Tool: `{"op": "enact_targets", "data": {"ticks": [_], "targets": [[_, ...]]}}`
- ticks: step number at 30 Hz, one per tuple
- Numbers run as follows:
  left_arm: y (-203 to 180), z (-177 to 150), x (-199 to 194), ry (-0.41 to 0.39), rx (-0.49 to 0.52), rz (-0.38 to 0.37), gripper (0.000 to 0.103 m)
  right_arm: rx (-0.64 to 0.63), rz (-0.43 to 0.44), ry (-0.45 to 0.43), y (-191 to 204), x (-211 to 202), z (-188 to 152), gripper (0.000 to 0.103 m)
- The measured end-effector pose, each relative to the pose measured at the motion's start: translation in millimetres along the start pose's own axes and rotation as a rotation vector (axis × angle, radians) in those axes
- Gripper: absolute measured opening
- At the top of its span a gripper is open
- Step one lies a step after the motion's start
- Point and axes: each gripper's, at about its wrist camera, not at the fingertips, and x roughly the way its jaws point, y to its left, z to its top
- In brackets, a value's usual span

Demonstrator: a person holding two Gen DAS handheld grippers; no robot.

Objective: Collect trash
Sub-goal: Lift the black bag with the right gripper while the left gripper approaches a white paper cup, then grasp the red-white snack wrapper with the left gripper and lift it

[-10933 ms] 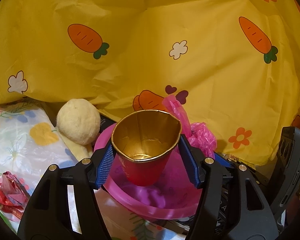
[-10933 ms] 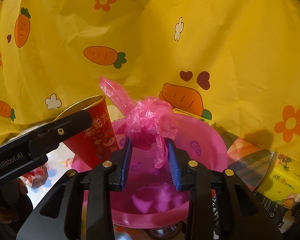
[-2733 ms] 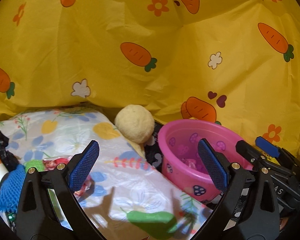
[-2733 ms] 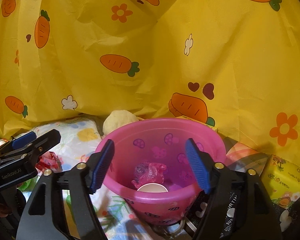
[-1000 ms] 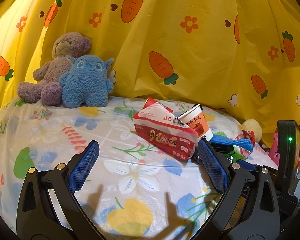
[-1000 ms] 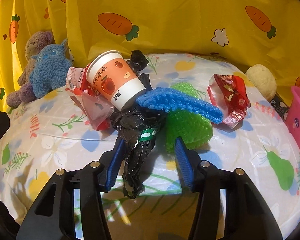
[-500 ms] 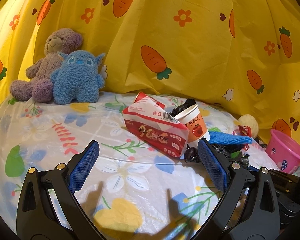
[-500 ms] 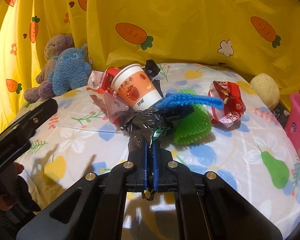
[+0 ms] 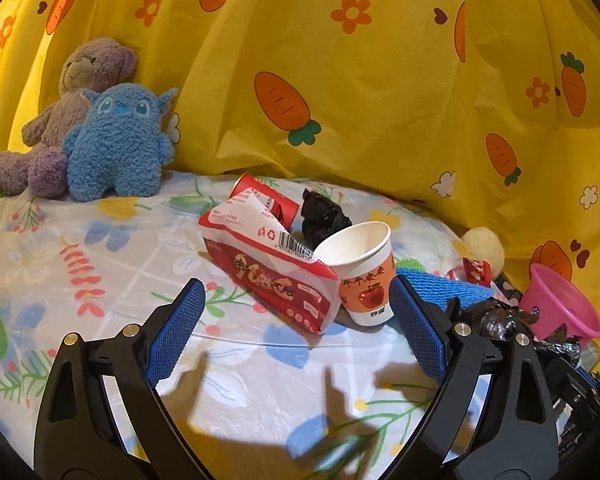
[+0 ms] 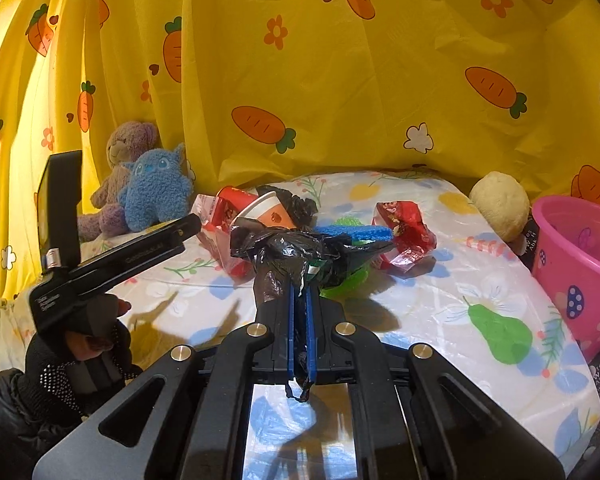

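- Far left, at the back of the surface (image 9: 100, 280), a purple teddy bear (image 9: 60, 120) and a blue plush monster (image 9: 118, 144) sit touching each other against the yellow carrot curtain (image 9: 380, 80).
- Your left hand-held gripper (image 9: 296, 332) is spread wide with nothing between its blue pads (image 9: 176, 332); it points at the red tissue pack (image 9: 268, 264).
- Just right of that pack, touching it, the paper cup (image 9: 360, 268) stands tilted, with a second black bag (image 9: 320, 220) behind it.
- Your right hand-held gripper (image 10: 299, 312) is closed tight on the black plastic bag (image 10: 296, 252), which bunches up above the pads.
- Behind the bag lie a blue cloth (image 10: 356, 234) over a green one (image 10: 348, 280), then a red snack wrapper (image 10: 404, 232).
- Further right, a cream plush ball (image 10: 500, 204) rests near the curtain.
- At the right edge stands the pink bucket (image 10: 572, 256), well apart from the held bag.
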Motion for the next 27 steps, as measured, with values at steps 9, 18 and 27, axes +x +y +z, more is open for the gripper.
{"op": "enact_targets", "data": {"ticks": [9,18,27], "targets": [[1.5,1.5,47.2,0.128,-0.044,-0.033,0.060,0.009,-0.016,-0.027,-12.0,-8.6,-1.1,0.006],[13.2,-3.5,58.2,0.173,-0.094,-0.066,0.015,0.022,-0.019,-0.039,-18.9,-12.6,-2.3,0.006],[20.7,-3.1,37.5,0.124,-0.102,-0.067,0.004,0.025,-0.006,-0.059,-18.8,-21.3,-1.3,0.006]]}}
